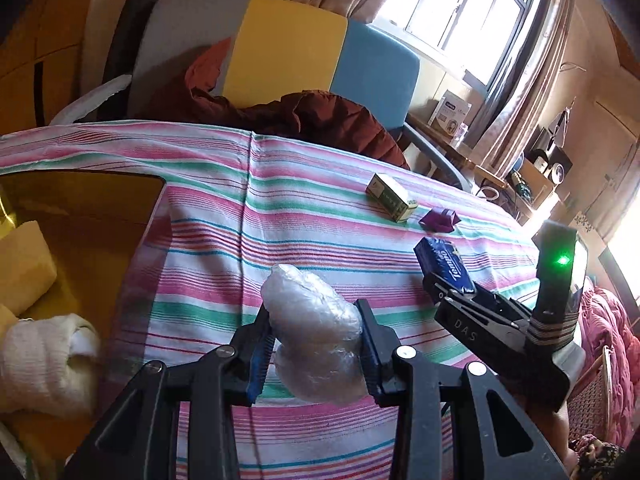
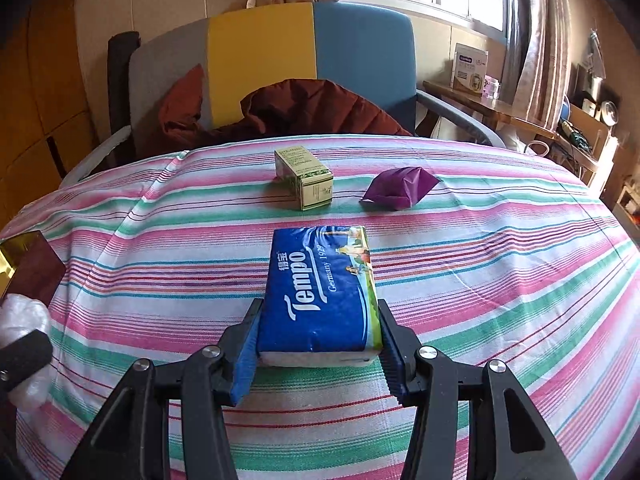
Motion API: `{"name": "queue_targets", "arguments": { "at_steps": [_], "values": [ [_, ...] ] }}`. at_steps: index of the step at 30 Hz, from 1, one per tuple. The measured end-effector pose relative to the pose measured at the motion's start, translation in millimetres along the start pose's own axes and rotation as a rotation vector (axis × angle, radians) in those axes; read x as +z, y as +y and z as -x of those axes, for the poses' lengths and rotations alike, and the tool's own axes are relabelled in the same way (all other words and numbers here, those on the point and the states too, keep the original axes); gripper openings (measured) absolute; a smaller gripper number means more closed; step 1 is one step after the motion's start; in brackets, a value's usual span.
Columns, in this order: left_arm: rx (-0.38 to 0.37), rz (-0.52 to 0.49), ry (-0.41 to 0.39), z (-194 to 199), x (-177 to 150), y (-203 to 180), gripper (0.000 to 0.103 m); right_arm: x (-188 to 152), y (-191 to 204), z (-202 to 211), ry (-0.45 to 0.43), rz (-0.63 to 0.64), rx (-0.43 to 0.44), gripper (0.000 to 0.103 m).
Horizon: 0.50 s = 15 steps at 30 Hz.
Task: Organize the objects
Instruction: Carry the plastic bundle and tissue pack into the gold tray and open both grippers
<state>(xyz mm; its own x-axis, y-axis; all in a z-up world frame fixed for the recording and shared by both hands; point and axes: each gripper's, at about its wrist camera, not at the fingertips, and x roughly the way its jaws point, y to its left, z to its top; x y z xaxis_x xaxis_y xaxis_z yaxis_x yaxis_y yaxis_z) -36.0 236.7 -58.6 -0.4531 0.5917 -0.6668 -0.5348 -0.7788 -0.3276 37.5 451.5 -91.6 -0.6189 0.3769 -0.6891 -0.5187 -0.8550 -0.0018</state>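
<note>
Striped cloth [image 2: 480,264] covers the surface under both tools. At the far left of the left wrist view a yellow container [image 1: 100,216] holds pale blocks and a white knitted bundle [image 1: 44,364]. To the right of it, the left tool [image 1: 316,344] is clamped on a clear plastic bundle [image 1: 312,320], which sits between the two fingers and sticks out forward past their tips. Further right, the right tool [image 2: 318,344] is closed on a blue Tempo tissue pack [image 2: 320,292]; its fingers press the two long sides of the pack near its back end, and most of the pack reaches forward beyond them. Beyond this pack, a small green box [image 2: 304,178] lies on the cloth, and a purple packet [image 2: 400,188] lies just to the right of the box, apart from it. Behind the bed stands a chair [image 2: 360,48] with a dark red jacket [image 2: 312,108] on it.
</note>
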Motion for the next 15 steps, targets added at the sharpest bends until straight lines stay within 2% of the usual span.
{"name": "queue_targets", "arguments": {
  "at_steps": [6,11,15],
  "values": [
    [0.002,0.088,-0.064,33.7,19.8,38.5,0.038,-0.6,8.7,4.1,-0.018,0.044,-0.017,0.053],
    [0.083,0.206,-0.110,52.3,39.7,96.9,0.038,-0.7,15.6,7.1,-0.033,0.079,-0.027,0.053],
    [0.153,0.308,-0.103,54.7,52.3,143.9,0.038,-0.6,19.4,8.3,-0.041,0.095,-0.033,0.053]
  ]
}}
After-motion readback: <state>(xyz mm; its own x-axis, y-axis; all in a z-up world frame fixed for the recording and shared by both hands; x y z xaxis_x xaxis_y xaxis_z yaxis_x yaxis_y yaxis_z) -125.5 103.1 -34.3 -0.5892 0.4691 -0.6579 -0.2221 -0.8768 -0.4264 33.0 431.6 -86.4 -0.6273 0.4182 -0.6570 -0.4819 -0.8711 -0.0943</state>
